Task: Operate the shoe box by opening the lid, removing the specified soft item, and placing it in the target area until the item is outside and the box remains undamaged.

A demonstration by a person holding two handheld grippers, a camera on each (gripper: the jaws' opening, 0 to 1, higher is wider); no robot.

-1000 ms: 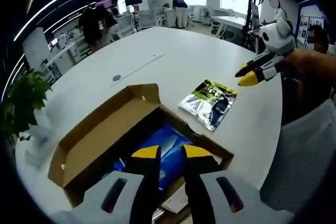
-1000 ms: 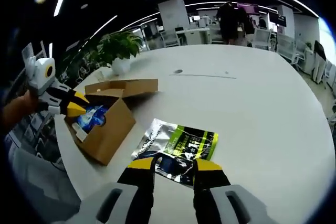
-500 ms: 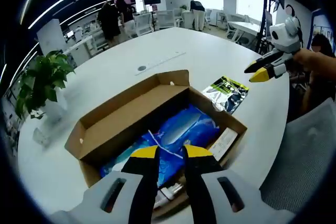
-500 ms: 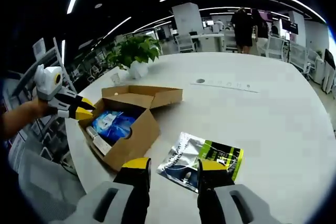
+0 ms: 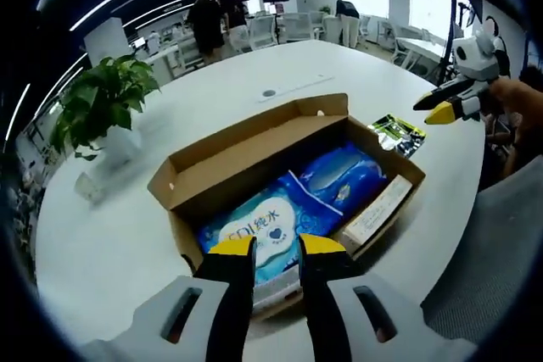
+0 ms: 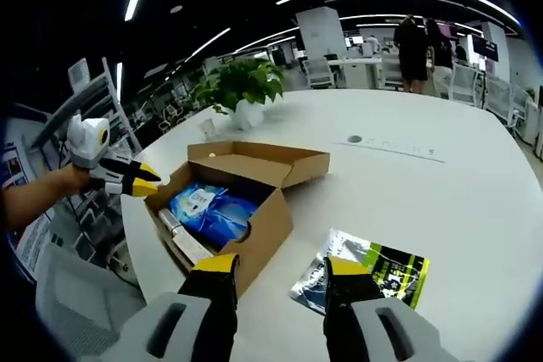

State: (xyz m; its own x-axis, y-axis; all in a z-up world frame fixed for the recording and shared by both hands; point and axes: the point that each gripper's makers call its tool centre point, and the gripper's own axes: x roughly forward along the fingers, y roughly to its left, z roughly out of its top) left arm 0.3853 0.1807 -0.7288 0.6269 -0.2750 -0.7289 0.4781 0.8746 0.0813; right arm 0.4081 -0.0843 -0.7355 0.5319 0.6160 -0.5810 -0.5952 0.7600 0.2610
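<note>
Shoe box [image 5: 254, 154] open; left claw [image 5: 276, 247] above near rim.

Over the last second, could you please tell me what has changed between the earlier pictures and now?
The left gripper drew back from inside the shoe box to its near edge. The right gripper lifted away from the green pouch. Nothing was gripped or released. The box, open, the blue packs inside and the pouch stayed put.

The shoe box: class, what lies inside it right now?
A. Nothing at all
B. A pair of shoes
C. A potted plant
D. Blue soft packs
D: the open shoe box holds blue soft packs, also seen in the right gripper view.
</note>
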